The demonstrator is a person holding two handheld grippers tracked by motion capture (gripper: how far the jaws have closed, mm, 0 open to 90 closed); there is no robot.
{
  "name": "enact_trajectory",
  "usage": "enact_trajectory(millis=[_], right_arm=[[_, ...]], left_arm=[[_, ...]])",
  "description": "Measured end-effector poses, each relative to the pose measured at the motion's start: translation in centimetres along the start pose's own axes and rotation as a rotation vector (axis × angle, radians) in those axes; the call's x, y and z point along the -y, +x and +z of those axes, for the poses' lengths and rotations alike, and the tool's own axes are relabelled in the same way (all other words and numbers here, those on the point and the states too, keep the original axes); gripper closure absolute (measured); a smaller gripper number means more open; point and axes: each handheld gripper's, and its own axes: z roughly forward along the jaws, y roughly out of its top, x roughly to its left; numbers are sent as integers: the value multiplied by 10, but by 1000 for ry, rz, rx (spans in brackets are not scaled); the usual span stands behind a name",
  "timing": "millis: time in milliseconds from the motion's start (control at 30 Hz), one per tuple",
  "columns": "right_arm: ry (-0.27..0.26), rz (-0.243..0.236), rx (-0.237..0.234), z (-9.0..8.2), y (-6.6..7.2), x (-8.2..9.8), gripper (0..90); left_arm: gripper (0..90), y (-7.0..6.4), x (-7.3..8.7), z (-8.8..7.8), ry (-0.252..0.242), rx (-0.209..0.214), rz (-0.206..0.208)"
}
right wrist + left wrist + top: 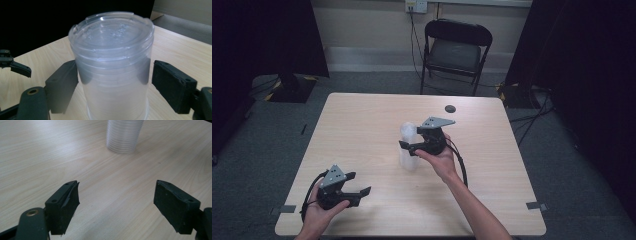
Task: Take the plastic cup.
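Standing upright between right gripper (113, 82) pads: clear ribbed lidded container (112, 72), contents unclear.

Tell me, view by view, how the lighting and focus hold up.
High view: dim, dark corners; the table is evenly lit, and the clear stack of cups looks washed out. Left gripper view: sharp wood grain, and the cups' top is cut off. Right gripper view: bright glare on the top rim; black background at upper left.

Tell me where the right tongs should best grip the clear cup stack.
Probably on the ribbed side wall of the clear cup stack, at mid-height below the lidded top, coming in level from the side. It stands upright on the table, and the right tongs already straddle it, apparently without pressing.
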Motion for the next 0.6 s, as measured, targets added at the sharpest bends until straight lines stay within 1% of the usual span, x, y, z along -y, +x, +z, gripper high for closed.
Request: enact_trajectory(millis=[33, 67, 100, 133, 167, 233, 333, 433, 467, 533, 600], right_arm=[[0, 2, 0, 2, 0, 1, 207], [12, 6, -1, 6, -1, 2, 214], [12, 6, -1, 6, -1, 2, 214], [16, 3, -5, 7, 0, 3, 225], [23, -5, -6, 10, 1, 4, 240], [33, -7, -3, 11, 1, 6, 240], [34, -1, -4, 13, 0, 8, 249], [31, -7, -2, 13, -1, 10, 265], [29, -7, -10, 14, -1, 11, 272], [25, -10, -10, 14, -1, 11, 276], [26, -12, -1, 14, -1, 11, 282]], left_arm=[[202, 0, 0, 0, 1, 0, 1], [202, 0, 0, 0, 5, -6, -2], [202, 0, 0, 0, 5, -6, -2], [202, 0, 0, 0, 9, -13, 5], [205, 1, 1, 0, 7, -10, -5], [205, 1, 1, -1, 8, -15, -3], [205, 2, 1, -1, 2, -13, -11], [205, 2, 1, -1, 3, -14, -11], [205, 2, 1, -1, 2, -15, -9], [205, 2, 1, -1, 4, -12, -10], [205, 2, 1, -1, 5, -15, -4]])
